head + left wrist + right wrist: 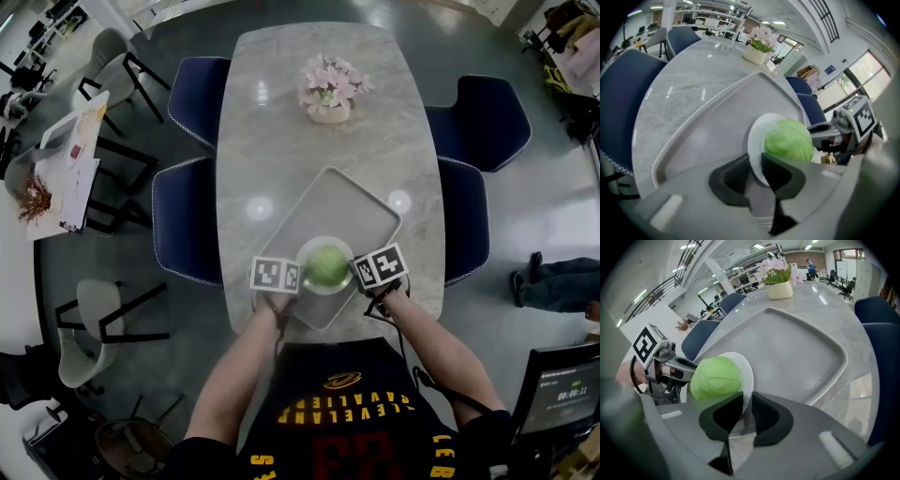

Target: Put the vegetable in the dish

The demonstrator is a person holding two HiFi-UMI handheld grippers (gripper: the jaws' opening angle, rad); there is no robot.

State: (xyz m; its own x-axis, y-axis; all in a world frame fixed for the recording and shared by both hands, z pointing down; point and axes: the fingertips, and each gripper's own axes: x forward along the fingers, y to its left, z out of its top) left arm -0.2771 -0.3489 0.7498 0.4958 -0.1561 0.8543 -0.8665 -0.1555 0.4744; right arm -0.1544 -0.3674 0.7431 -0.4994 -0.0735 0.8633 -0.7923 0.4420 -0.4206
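Both left gripper and right gripper fingers clamp the dish rim; cabbage sits inside.

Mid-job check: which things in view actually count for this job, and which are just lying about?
In the job:
cabbage, already in the dish
left gripper and right gripper, both shut on the dish rim, on opposite sides

Just lying about:
tray under the dish
flower pot at the table's far end
blue chairs beside the table
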